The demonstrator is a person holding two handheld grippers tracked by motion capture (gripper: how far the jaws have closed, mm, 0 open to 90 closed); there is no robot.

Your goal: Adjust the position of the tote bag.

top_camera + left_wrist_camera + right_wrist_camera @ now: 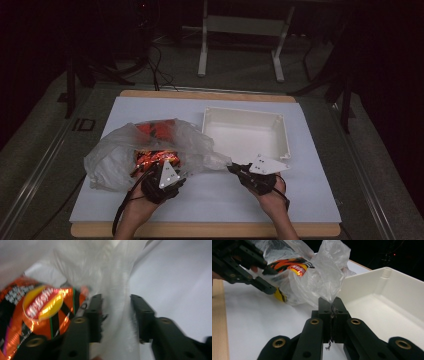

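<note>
Your right hand-held gripper [333, 305] pinched the plastic bag [322, 277]; left hand-held gripper [116, 315] gaped around film. Thin plastic could tear.

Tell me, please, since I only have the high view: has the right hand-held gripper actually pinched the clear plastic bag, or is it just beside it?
Observer: The right hand-held gripper has its jaws closed on an edge of the clear, crinkled plastic bag.
Operator: Thank you. And is the left one gripping anything?
Observer: The left hand-held gripper has its jaws apart, with a fold of the bag between them and nothing pinched.
Operator: What is the orange item inside?
Observer: An orange foil snack packet with a yellow and red oval logo, lying just beside the left gripper's jaw.
Operator: Is the white plastic tray empty?
Observer: The part of the white rectangular plastic tray in the right gripper view holds nothing.
</note>
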